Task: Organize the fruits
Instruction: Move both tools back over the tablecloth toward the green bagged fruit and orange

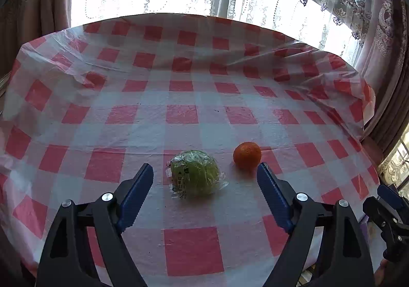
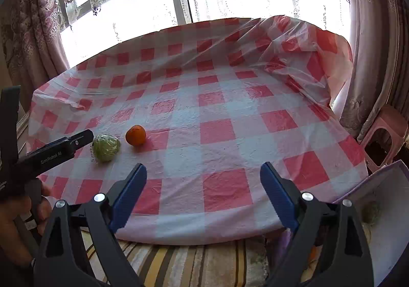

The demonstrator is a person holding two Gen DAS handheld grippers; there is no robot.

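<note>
Two fruits are lying loose on the red-and-white checked tablecloth, so most of the organizing looks to be ahead. The left gripper is hovering low over the near part of the table with its blue fingers spread and nothing pinched; the plastic-wrapped green fruit is sitting on the cloth between and just beyond its tips, untouched as far as the view shows. The orange is resting just beside the green one, near the tip of that gripper's right-hand finger. The right gripper is hanging over the table's near edge, well apart from both fruits, its fingers wide and empty. At the right-hand edge of the right wrist view a pale box is showing dim rounded shapes inside, possibly fruit already put away, though too blurred to tell. The green fruit's wrap is crinkled and glossy, with a printed label; the orange is bare and matte.
</note>
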